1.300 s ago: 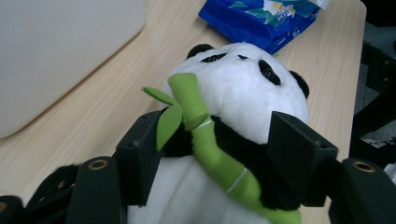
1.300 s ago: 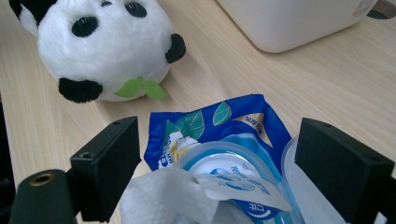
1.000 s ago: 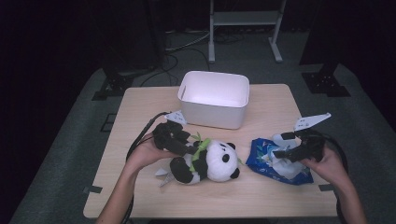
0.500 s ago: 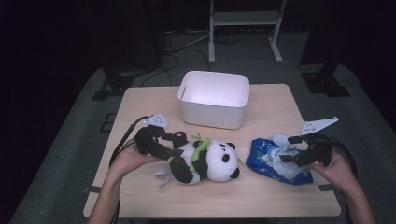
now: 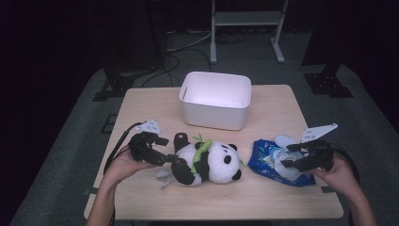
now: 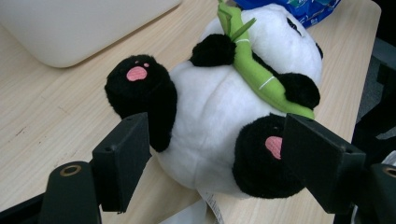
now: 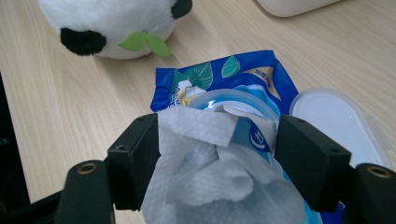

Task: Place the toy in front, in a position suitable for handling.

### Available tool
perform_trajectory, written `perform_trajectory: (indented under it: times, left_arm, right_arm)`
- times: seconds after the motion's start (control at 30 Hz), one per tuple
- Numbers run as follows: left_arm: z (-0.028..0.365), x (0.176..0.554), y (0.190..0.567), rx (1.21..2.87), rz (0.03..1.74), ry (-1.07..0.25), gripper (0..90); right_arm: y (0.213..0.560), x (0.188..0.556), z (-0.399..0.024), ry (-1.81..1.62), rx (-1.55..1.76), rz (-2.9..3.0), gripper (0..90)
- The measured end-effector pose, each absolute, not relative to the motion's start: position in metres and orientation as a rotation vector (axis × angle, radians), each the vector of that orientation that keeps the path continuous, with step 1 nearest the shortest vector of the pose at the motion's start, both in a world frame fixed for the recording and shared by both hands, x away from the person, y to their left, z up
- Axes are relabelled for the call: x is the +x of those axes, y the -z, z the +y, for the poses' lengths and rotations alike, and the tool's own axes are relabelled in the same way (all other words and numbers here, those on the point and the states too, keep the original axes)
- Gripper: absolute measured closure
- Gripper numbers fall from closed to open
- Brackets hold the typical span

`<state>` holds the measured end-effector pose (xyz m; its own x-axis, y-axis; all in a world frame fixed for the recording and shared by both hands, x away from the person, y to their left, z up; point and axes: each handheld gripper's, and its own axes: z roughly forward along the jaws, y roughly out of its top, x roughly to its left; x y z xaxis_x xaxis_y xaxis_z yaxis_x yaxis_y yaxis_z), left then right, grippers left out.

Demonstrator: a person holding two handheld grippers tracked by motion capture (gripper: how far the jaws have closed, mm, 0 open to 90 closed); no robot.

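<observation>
Panda (image 5: 207,162) laid on back near table (image 5: 141,113) front edge, legs toward left gripper (image 6: 215,154); jaws just widened, bracketing its rump, no squeeze seen. Wipe (image 7: 210,177) pulled up from blue pack (image 5: 277,162), between right gripper (image 7: 217,154) jaws just narrowed; pinch likely, contact unclear. Bin (image 5: 215,100) placed behind, ready for drop.

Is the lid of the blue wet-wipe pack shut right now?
No: in the right gripper view the clear plastic lid lies flipped open beside the blue wet-wipe pack, and a white wipe sticks out of its opening.
</observation>
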<state>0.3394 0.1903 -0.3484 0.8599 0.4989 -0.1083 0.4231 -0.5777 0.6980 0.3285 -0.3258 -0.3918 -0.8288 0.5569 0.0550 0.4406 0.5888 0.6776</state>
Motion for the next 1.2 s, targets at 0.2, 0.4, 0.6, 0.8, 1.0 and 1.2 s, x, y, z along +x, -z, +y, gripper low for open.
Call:
perform_trajectory:
  times: [0.2, 0.4, 0.6, 0.8, 1.0, 1.2]
  left_arm:
    - [0.196, 0.336, 0.355, 2.257, 0.662, -0.134, 21.1]
    - [0.198, 0.334, 0.359, 2.241, 0.666, -0.134, 20.8]
    - [0.201, 0.332, 0.363, 2.226, 0.664, -0.133, 20.5]
    - [0.204, 0.33, 0.368, 2.215, 0.663, -0.136, 20.5]
    - [0.204, 0.33, 0.369, 2.212, 0.659, -0.138, 20.1]
    - [0.203, 0.33, 0.37, 2.213, 0.656, -0.138, 20.0]
  right_arm:
    - [0.4, 0.33, -0.322, -1.013, 0.849, 2.671, 37.0]
    - [0.407, 0.33, -0.325, -1.017, 0.906, 2.692, 48.6]
    - [0.406, 0.33, -0.328, -1.032, 0.915, 2.69, 54.7]
    - [0.404, 0.327, -0.329, -1.03, 0.921, 2.692, 61.4]
    - [0.4, 0.325, -0.332, -1.036, 0.924, 2.691, 75.9]
    - [0.397, 0.324, -0.333, -1.036, 0.918, 2.689, 83.3]
